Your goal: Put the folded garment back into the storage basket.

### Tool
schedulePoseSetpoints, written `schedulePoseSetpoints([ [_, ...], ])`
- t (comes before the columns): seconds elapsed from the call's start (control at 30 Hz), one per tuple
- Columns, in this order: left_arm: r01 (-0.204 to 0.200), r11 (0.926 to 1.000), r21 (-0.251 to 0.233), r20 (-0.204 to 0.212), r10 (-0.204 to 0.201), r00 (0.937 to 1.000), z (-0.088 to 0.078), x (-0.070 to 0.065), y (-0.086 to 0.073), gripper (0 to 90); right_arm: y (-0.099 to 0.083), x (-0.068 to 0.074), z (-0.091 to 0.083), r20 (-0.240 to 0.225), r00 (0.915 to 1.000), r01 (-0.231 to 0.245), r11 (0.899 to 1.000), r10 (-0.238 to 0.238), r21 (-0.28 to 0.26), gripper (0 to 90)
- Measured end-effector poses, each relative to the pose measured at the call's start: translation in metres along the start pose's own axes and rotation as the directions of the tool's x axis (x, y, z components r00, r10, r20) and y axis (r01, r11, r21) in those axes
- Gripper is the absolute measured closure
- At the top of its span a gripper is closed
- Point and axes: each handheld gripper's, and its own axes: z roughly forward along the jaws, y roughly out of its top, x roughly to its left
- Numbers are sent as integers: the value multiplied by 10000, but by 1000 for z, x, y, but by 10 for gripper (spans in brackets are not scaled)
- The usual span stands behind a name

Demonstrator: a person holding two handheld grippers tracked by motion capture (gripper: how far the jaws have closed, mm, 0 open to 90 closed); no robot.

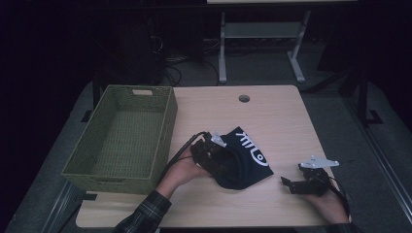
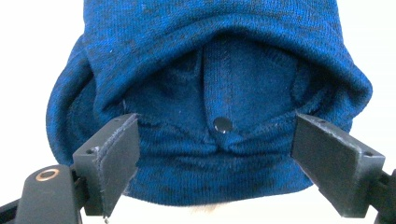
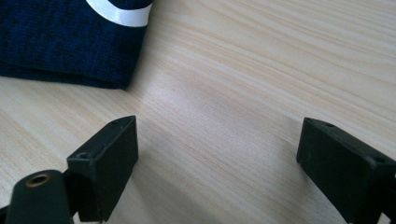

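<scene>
1. Knit fabric, dark blue: a beanie (image 1: 243,158) with a white printed graphic lies on the wooden table (image 1: 282,111), flattened, its open brim toward the left gripper (image 1: 210,156).
2. Left gripper view: the beanie (image 2: 210,70) lies dead ahead of the jaws, with the brim's mouth gaping toward them and the inner lining and a small dark stud (image 2: 222,124) visible inside. The jaws stand wide, one at either side of the brim. No fabric is pinched between them as far as this view shows.
3. Key relation: the brim edge runs crosswise to the left gripper's approach and spans the gap from jaw to jaw. The beanie's long axis runs on away from the gripper, toward the graphic end. Judgement: the next move needs the jaws to take one layer of the brim, or both, before closing. Which layer sits in line cannot be told.
4. Left hand (image 1: 182,171) pose: forearm in from the near edge, angled toward the table's middle, gripper low and right at the brim.
5. Right gripper (image 1: 286,183): well apart from the beanie, on the side away from the left gripper, jaws pointing back toward it. Right gripper view: jaws wide, nothing held, bare wood between them. A corner of the beanie (image 3: 60,51) with a white curve of the print lies ahead and off to the jaws' left.
6. Left gripper is clearly the nearer.
7. Green woven basket (image 1: 124,138) stands behind the left gripper, on the side away from the beanie.
</scene>
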Motion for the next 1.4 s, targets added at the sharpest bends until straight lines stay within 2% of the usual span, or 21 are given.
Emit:
schedulePoseSetpoints([
  [0.23, 60, 9994, 348, 158, -65, 9999, 17, 2, 2, 148, 0, 0, 0, 2, 10000, 1, 10000, -1, 3, 122],
  [0.3, 99, 9995, 306, 131, -103, 9999, 19, 2, 1, 147, 0, 0, 0, 1, 10000, 3, 10000, -3, 2, 122],
  [0.53, 154, 9964, 833, 266, -177, 9995, 36, 2, -5, 153, 0, 0, 0, 3, 10000, 3, 10000, -3, 3, 122],
  [0.73, -16, 9948, 1015, 234, -8, 9997, 39, 2, -7, 156, 0, 0, 0, 2, 10000, 2, 10000, -2, 3, 122],
  [0.83, -61, 9959, 899, 152, 47, 9999, 39, 0, -9, 173, 0, 0, 0, 2, 10000, 5, 10000, -5, 2, 122],
  [1.03, -116, 9969, 782, 192, 102, 9998, 37, 1, -11, 271, 0, 0, 0, 4, 10000, 3, 10000, -3, 2, 122],
  [1.4, -70, 9978, 655, 489, 38, 9988, 31, 7, -13, 626, 0, 0, 0, 26, 10000, -19, 10000, 19, 0, 123],
])
